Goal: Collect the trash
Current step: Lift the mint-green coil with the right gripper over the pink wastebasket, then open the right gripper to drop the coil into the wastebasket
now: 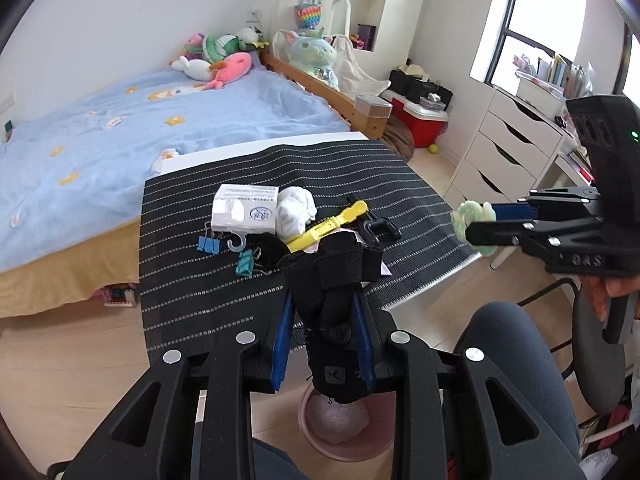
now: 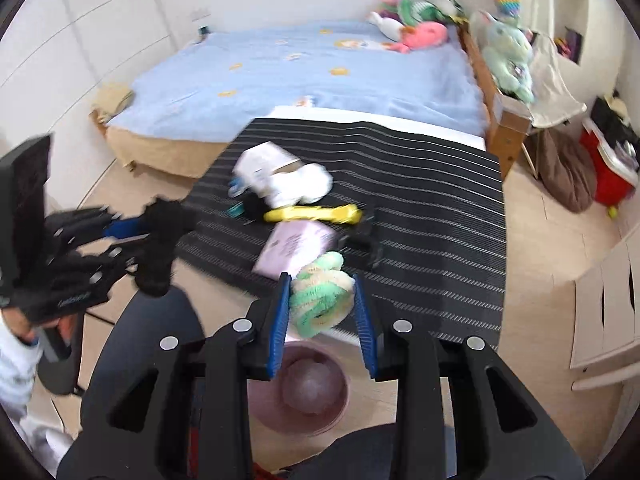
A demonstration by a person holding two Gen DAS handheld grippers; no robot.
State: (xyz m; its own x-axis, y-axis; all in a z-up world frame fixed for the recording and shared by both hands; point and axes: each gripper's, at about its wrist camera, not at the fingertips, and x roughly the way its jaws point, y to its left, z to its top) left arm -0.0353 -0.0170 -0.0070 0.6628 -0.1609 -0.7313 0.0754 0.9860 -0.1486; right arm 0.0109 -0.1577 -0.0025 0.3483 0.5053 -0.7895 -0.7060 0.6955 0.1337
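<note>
My left gripper (image 1: pixel 325 344) is closed on a black strap (image 1: pixel 332 280), held over the pink bin (image 1: pixel 316 436) on the floor. My right gripper (image 2: pixel 324 308) pinches a green-and-cream fuzzy scrunchie (image 2: pixel 320 300) above the same bin, just off the table's (image 1: pixel 400 184) near edge. Farther on the striped cloth lie a yellow clip (image 1: pixel 328 228), white sock (image 1: pixel 296 208) and box (image 1: pixel 246 208); the right view is motion-blurred.

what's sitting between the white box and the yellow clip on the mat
A crumpled white cloth lies between the white box and the yellow clip, clearest in the left wrist view.
</note>
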